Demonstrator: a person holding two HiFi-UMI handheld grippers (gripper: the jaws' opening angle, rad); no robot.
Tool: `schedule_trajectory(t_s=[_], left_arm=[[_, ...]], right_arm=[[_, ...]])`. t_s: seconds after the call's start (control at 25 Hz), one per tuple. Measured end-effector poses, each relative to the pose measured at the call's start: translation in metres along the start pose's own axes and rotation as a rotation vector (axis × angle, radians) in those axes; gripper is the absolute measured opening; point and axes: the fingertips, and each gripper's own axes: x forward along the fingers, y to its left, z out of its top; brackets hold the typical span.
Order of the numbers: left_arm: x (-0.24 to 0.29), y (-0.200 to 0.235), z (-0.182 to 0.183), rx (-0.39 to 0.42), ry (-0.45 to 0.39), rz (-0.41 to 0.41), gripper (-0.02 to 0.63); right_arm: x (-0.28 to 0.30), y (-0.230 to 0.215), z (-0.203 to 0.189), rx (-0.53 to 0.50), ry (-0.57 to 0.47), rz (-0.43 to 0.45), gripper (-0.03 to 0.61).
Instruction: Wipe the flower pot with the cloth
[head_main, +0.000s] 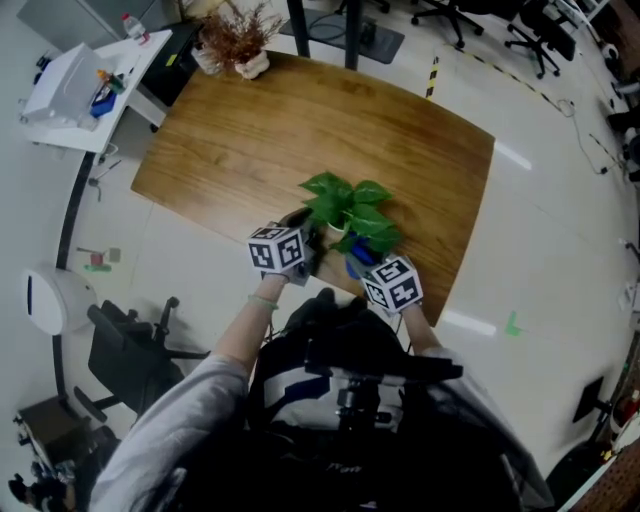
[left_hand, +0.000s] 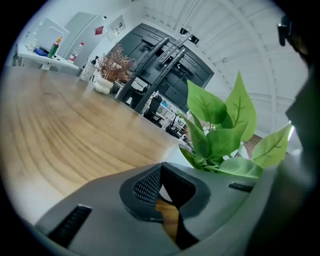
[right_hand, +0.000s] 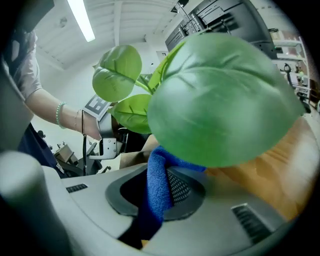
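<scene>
White flower pot (left_hand: 175, 153) is stood upright at the near edge of the wooden bench (head_main: 260, 140), with broad green leaves (head_main: 350, 208) fanned upward. Its rim looks pinched by the left tool (left_hand: 161, 181). The blue cloth (right_hand: 157, 187) is clamped in the right tool (right_hand: 159, 176), under a leaf. A dried plant (head_main: 240, 42) is parked at the far corner.

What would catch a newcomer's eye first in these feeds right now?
The leafy green plant in its white pot stands at the near edge of the wooden table, with the left gripper and right gripper on either side. Next comes the blue cloth clamped in the right gripper's jaws, under a big leaf that fills that gripper's view. A dried reddish plant stands at the table's far corner.
</scene>
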Motion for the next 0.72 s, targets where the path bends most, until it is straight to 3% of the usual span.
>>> schedule_trajectory(t_s=[0.32,0.56,0.72], left_arm=[[-0.010,-0.010,0.006,-0.016,-0.033,-0.026,0.008],[-0.030,-0.028,-0.020,-0.061,-0.036,-0.047,0.008],[-0.029,-0.039,-0.037,-0.060,0.002,-0.076,0.008]], right_arm=[[-0.020,-0.008,-0.013,0.055,-0.003,-0.033,0.060],[-0.064,-0.064,-0.027,0.034,0.016,-0.141,0.060],[-0.063,-0.096,-0.003,-0.028,0.003,-0.164,0.060]])
